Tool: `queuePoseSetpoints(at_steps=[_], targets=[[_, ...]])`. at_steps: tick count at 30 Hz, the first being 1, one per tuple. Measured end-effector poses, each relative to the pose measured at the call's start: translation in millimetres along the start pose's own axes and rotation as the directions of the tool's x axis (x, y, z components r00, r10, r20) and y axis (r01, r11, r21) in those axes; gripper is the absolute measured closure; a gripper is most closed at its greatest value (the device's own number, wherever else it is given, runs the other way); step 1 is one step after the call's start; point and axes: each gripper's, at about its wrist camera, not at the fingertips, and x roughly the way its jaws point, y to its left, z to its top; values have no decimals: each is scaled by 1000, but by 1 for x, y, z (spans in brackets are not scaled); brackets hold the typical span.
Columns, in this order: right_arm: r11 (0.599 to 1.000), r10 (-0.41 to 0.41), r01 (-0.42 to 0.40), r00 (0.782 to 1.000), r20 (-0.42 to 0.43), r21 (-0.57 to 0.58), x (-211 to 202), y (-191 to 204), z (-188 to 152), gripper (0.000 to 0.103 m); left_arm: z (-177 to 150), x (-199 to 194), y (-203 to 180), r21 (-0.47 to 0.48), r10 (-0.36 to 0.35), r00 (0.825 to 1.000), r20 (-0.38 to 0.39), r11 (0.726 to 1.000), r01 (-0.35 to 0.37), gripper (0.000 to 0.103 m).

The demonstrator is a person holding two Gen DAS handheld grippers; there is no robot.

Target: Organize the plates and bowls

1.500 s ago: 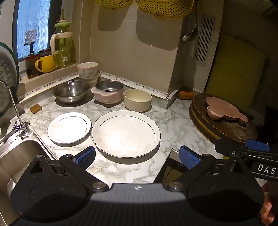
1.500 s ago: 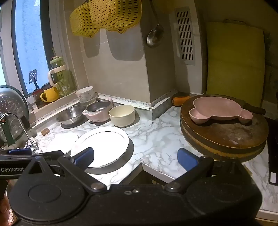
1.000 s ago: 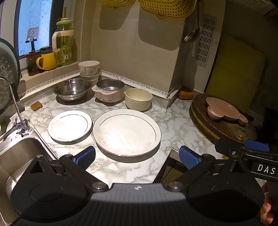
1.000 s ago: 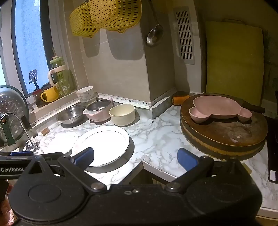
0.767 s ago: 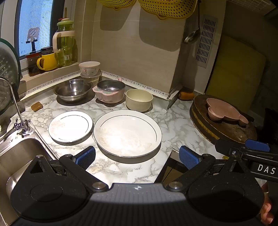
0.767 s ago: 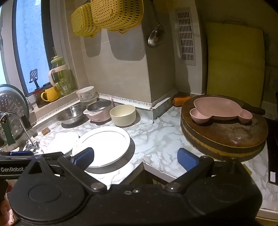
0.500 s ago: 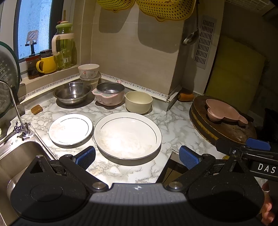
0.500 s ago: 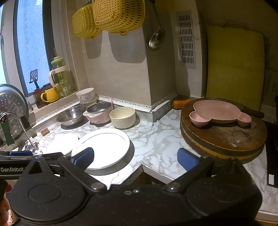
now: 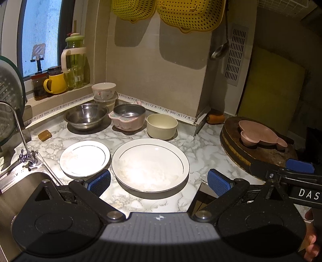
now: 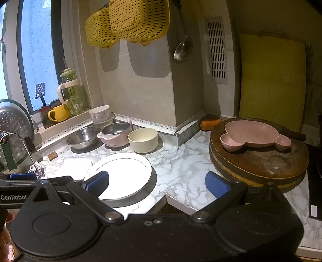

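A large white plate [image 9: 150,162] [image 10: 122,173] lies on the marble counter [image 9: 201,149], with a smaller white plate [image 9: 84,158] [image 10: 74,167] to its left. Behind them stand a steel bowl [image 9: 86,116], a pink pot [image 9: 127,119] and a cream bowl [image 9: 162,126] [image 10: 143,139]. Two small bowls [image 9: 104,93] are stacked in the corner. A pink mouse-shaped dish [image 10: 253,134] [image 9: 259,134] rests on a round wooden board [image 10: 261,161]. My left gripper [image 9: 159,182] hovers open before the large plate. My right gripper [image 10: 157,184] is open over the counter edge, empty.
A steel sink [image 9: 12,191] with a tap [image 9: 20,137] is at the left. On the window ledge stand a yellow mug [image 9: 55,83] and a green jug [image 9: 75,63]. Yellow colanders [image 9: 189,14] and a ladle [image 10: 182,49] hang on the wall. A yellow board [image 10: 271,80] leans at the right.
Both grippers have drifted slightly, and the view has shifted a little downward in the frames. Nothing on the counter has moved, and both grippers stayed open.
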Motion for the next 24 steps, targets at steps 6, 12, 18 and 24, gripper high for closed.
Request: queuePoseSetpoints(at_steps=[6, 12, 18, 24], targets=[[1000, -2, 2, 1000, 21, -4, -2, 1, 1, 1, 2, -1, 1, 6, -7, 1000, 18, 1000, 7, 0], [1000, -9, 10, 999, 36, -4, -4, 2, 2, 1, 7, -1, 2, 15, -17, 1000, 26, 1000, 16, 0], [1000, -19, 20, 999, 50, -8, -4, 4, 6, 1, 18, 3, 3, 15, -14, 1000, 6, 1000, 14, 0], [1000, -15, 16, 999, 41, -21, 0, 8, 22, 1, 32, 4, 7, 2, -20, 1000, -21, 1000, 20, 0]])
